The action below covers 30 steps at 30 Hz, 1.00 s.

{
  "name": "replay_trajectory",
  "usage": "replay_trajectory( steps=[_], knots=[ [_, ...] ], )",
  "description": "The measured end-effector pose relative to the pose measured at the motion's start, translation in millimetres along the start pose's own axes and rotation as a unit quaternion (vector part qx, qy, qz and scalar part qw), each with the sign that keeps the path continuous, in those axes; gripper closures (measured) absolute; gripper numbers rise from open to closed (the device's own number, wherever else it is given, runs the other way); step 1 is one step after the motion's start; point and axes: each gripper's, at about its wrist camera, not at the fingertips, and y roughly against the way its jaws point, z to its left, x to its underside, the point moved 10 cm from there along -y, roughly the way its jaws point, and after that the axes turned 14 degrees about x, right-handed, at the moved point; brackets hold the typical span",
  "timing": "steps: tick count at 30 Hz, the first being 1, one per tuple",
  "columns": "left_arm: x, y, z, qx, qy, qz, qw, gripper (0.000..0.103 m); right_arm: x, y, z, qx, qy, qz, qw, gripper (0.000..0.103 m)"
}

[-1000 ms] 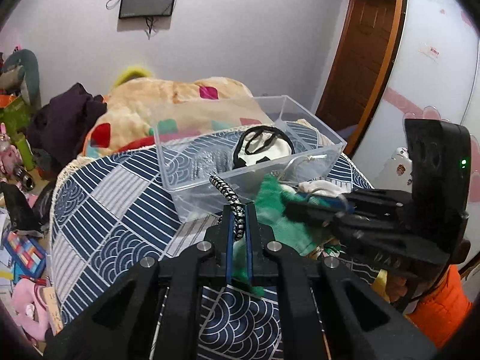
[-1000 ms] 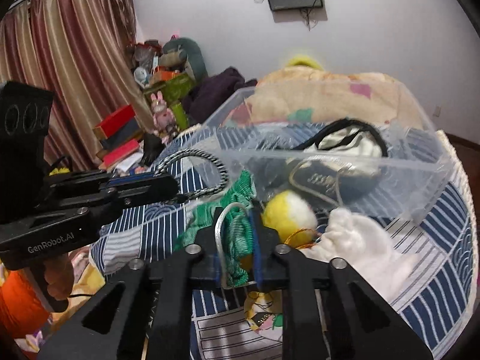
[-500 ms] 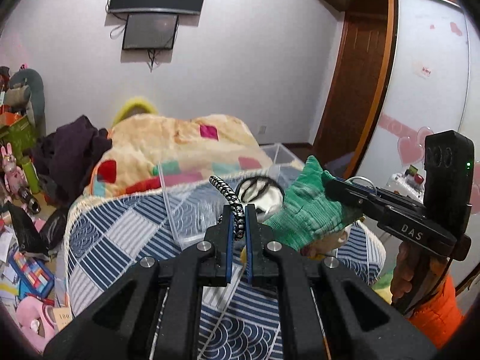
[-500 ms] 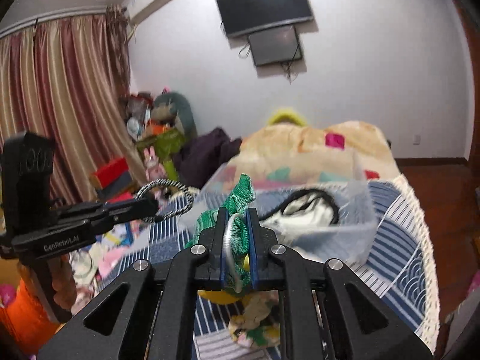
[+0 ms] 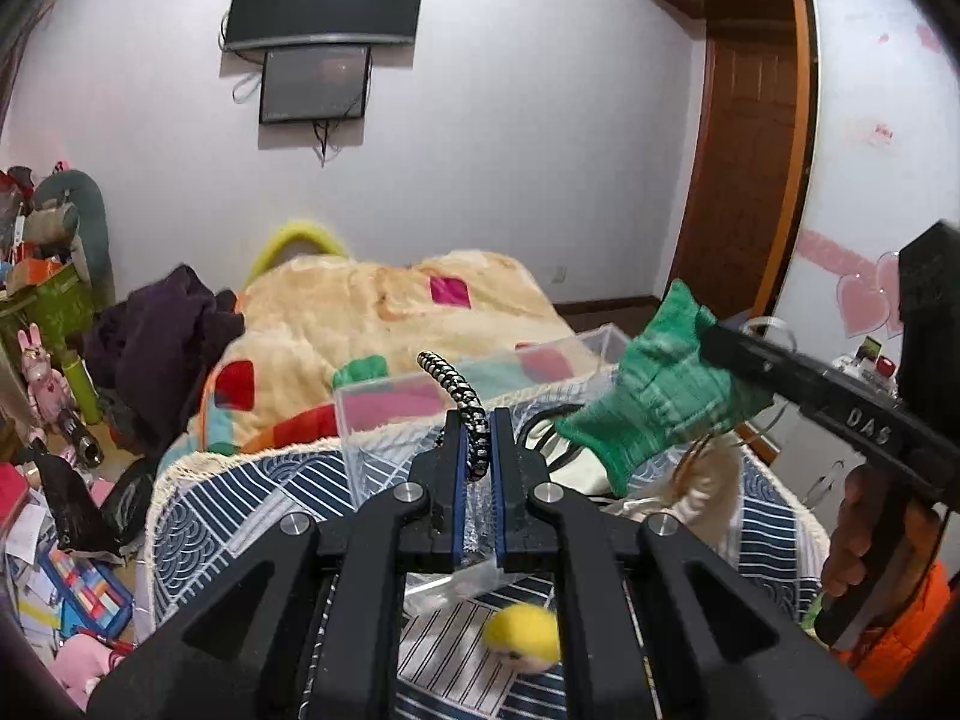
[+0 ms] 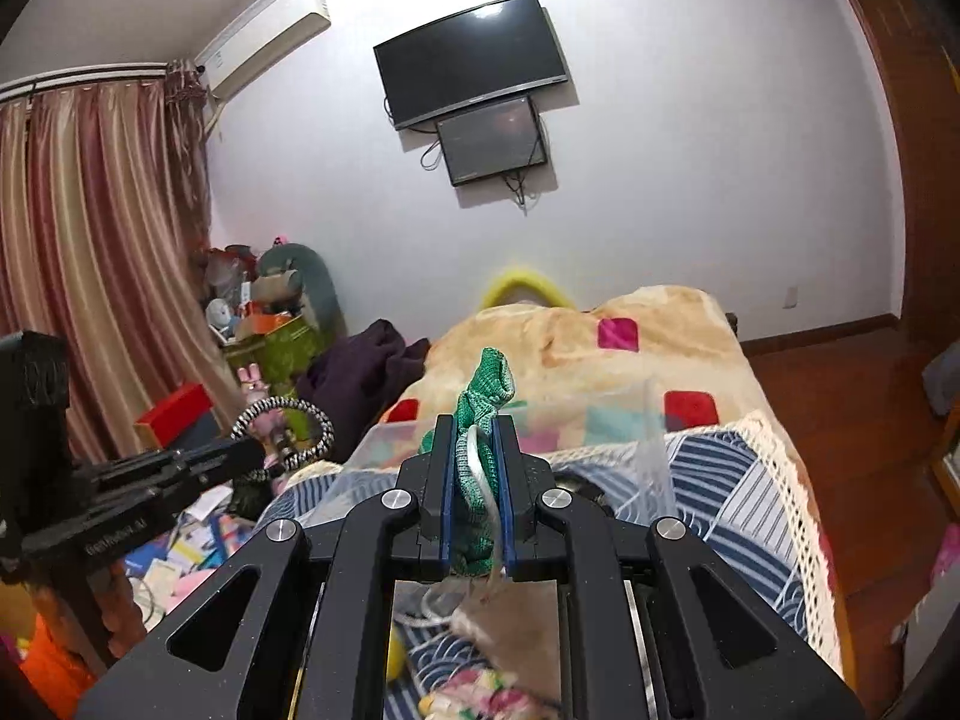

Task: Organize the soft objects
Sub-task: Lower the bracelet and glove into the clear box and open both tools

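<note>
both items are lifted above the bed: the left gripper (image 5: 475,450) is clamped on a braided hair tie (image 5: 456,387), the right gripper (image 6: 474,480) on a green knit sock (image 6: 486,396). next, i judge, comes lowering them into the clear bin (image 5: 384,414).

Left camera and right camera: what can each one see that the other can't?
Only the left camera shows the yellow ball on the bed and the hand holding the right tongs. Only the right camera shows the curtain and air conditioner. Both show the green sock, striped cord, clear box and TV.
</note>
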Motion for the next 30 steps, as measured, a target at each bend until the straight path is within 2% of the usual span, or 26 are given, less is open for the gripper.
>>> replay_trajectory(
  steps=[5,11,16,19,21,22,23,25,27,30],
  knots=[
    [17.8,-35.8,11.8,-0.012,0.005,0.035,0.9993,0.097,10.1,-22.1,-2.7,0.012,0.009,0.022,1.000,0.093],
    [37.4,-70.7,21.3,-0.004,0.021,0.076,0.9968,0.097,36.4,-47.7,-8.5,0.014,0.016,0.075,0.997,0.093],
    [53.3,-86.2,23.4,-0.004,0.029,0.117,0.9927,0.097,47.9,-53.5,-12.3,0.030,0.042,0.103,0.993,0.092],
    [55.5,-82.6,24.5,-0.005,0.035,0.119,0.9923,0.097,50.6,-52.3,-14.6,0.036,0.055,0.115,0.991,0.090],
    [54.2,-75.0,23.7,-0.007,0.034,0.115,0.9928,0.093,50.1,-48.7,-16.8,0.037,0.060,0.117,0.991,0.083],
    [52.3,-70.4,22.6,-0.008,0.031,0.111,0.9933,0.090,50.4,-47.5,-17.7,0.038,0.061,0.117,0.990,0.074],
    [50.8,-66.5,20.8,-0.008,0.027,0.109,0.9937,0.085,50.1,-44.8,-18.3,0.039,0.063,0.116,0.991,0.062],
    [46.9,-56.0,16.5,-0.010,0.016,0.101,0.9947,0.073,48.2,-38.3,-19.1,0.045,0.069,0.106,0.991,0.050],
    [42.0,-42.6,10.5,-0.012,0.003,0.088,0.9960,0.058,45.7,-30.3,-19.4,0.050,0.080,0.097,0.991,0.045],
    [37.1,-25.3,3.7,-0.010,-0.005,0.073,0.9972,0.042,40.8,-20.2,-18.3,0.060,0.089,0.082,0.991,0.030]
  ],
)
